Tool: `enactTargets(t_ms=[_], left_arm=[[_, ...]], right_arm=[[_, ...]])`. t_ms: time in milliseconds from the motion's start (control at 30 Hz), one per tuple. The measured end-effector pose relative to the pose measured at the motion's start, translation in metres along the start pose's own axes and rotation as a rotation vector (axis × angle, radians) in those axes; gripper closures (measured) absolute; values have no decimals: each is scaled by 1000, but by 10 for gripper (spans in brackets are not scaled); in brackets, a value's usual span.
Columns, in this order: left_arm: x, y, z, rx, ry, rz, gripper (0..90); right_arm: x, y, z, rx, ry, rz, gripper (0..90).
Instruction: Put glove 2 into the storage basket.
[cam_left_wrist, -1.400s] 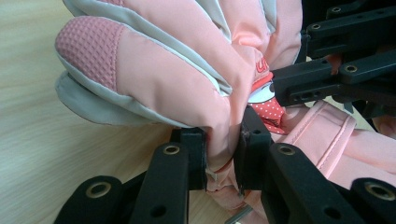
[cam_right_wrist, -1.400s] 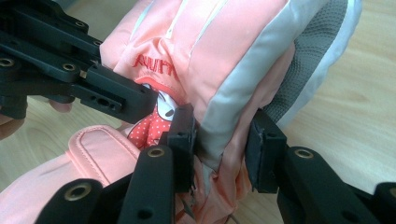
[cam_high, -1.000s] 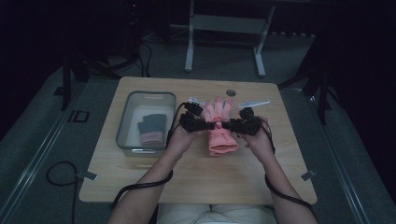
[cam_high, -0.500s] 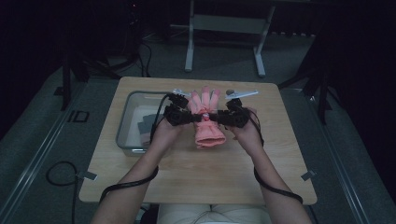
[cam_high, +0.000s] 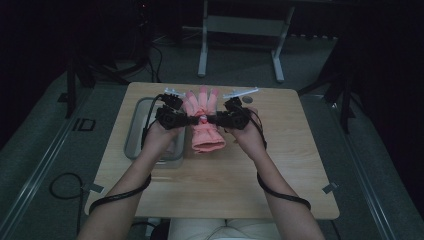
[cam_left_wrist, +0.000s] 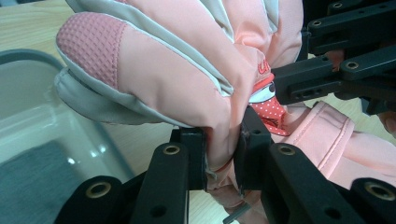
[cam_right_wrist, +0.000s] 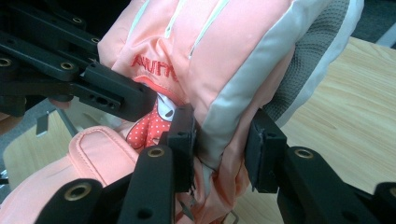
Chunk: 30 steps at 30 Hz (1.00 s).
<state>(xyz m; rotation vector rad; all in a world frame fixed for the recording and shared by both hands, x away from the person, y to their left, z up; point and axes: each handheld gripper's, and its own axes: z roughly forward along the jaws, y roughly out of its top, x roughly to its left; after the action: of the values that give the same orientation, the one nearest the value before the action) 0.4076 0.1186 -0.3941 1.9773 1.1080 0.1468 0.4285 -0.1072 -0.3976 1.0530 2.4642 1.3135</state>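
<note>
Left side of the wooden table: a clear plastic rectangular bin sits near the left edge, with a grey fabric item inside, its make unclear. The left gripper hangs just right of the bin's inner wall, above the tabletop, jaws pointing toward the table's centre. In the left gripper view its jaws are pinched tight on a fold of the pink padded winter glove with pale grey trim; fabric bulges between the pads.

Centre: the glove is held off the table between the two tools, its long axis running from the far edge toward the person, fingers pointing to the far edge and cuff hanging toward the near edge.

Right: the right gripper faces the left one across the glove, clamped on the opposite side seam, jaws slightly wider on thicker padding.

Judgement: the bin lies to the left of the glove, nearer the left hand; a leftward carry would bring the glove over it.
</note>
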Motion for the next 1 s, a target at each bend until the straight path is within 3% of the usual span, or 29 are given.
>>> enactTargets(t_ms=[133,200,1000], left_arm=[[3,0,-6,0,9,2,763],[12,-2,-18,4,23,-2,763],[58,-15,-77,21,119,-39,763]], right_arm=[[6,5,5,-3,7,-5,666],[13,12,11,-2,18,-11,666],[58,52,66,8,107,-37,666]])
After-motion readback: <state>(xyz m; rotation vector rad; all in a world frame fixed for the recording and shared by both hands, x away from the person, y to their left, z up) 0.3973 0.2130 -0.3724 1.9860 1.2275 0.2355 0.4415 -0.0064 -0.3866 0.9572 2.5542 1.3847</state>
